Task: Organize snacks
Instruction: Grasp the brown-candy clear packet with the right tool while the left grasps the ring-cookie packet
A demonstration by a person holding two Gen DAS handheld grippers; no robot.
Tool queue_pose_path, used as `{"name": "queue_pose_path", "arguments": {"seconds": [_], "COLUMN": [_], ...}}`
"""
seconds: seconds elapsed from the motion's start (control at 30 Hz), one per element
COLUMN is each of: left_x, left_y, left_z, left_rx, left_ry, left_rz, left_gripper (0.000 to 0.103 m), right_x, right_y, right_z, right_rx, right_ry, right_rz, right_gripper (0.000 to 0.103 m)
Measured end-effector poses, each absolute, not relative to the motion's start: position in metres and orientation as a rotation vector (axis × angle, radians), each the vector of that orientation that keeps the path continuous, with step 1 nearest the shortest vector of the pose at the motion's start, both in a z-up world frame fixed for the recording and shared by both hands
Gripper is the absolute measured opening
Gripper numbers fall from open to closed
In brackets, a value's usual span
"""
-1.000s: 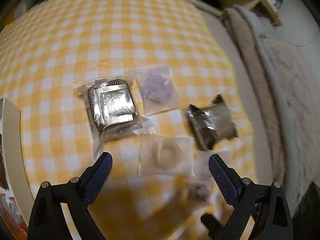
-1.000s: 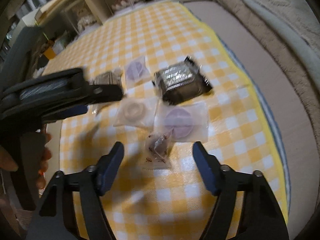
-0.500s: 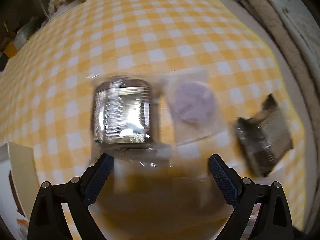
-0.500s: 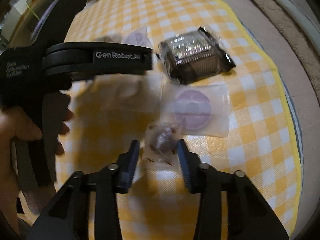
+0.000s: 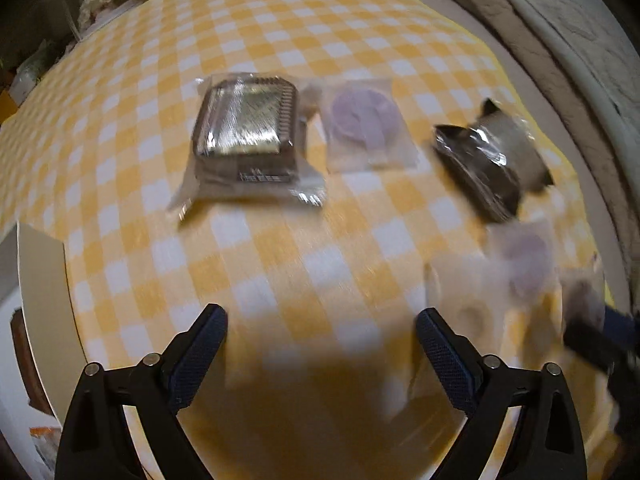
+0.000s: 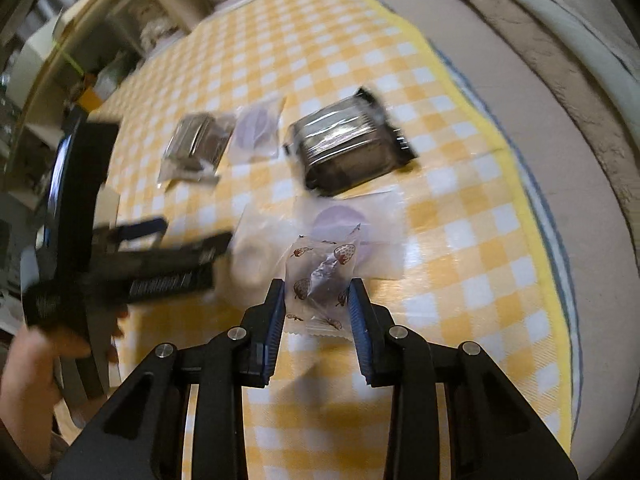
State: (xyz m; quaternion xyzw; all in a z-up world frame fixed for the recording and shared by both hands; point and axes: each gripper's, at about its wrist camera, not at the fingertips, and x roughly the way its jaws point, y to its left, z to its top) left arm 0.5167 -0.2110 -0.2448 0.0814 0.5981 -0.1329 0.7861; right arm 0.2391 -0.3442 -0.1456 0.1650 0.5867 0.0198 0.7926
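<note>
Checkered cloth (image 6: 460, 184): right hand-held gripper (image 6: 316, 300) now clamped on strawberry-print candy (image 6: 320, 276); left hand-held gripper (image 5: 320, 332) still wide apart.

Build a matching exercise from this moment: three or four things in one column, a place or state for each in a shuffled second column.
Column 1:
1. strawberry-print candy
2. left claw
3. silver foil snack
4. purple disc packet

Column 2:
A. wide open, holding nothing
B. lies between the two dark foil packs
C. between the right claw's fingers
D. left-most snack on the checked cloth

Pairs: 1-C, 2-A, 3-D, 4-B
</note>
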Motion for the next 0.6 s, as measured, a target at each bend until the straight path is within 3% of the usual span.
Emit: {"name": "queue_pose_path", "arguments": {"seconds": [0.13,0.37,0.6], "left_x": [0.509,0.474,0.475], "left_y": [-0.207,-0.236,-0.267], "left_z": [-0.227,-0.203,-0.221], "left_rx": [0.059,0.037,0.082], "left_ry": [1.271,1.249,1.288], "left_rz": [-0.334,-0.47,-0.452], "left_gripper": [0.072,0.073,0.071], "right_x": [0.24,0.237,0.235], "right_y": [-0.364,-0.375,-0.38], "right_z": [-0.136,-0.13,-0.127], "right_rx": [0.407,0.473,0.497], "right_ry": [1.235,1.191,1.168], "right_rz": [0.013,0.001,-0.001], "right_gripper": [0.032,0.032,0.032]}}
